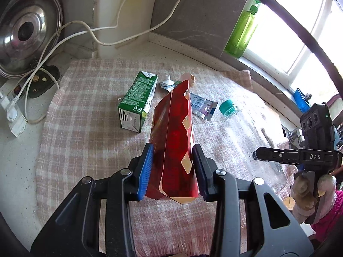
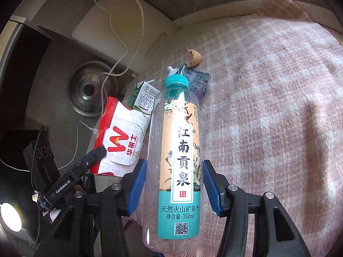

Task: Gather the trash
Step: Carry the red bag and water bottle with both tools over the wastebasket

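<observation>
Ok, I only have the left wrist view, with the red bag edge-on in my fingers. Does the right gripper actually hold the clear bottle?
Observer: Yes, the right gripper clamps the clear bottle at its label.
Operator: What's on the bag's face?
Observer: The red bag has a white panel with a red W logo.
Operator: Anything behind its top?
Observer: A broken eggshell on the checked cloth.

Daylight pours in through the window (image 1: 285, 49) at upper right of the left wrist view, blown out to white, backlighting the green bottle (image 1: 244, 30). In the right wrist view a soft shadow lies across the checked cloth (image 2: 278, 107), and a glaring white spot (image 2: 9, 216) burns at lower left. Both fisheye views bend hard at the edges with dark corners; centres stay sharp.
</observation>
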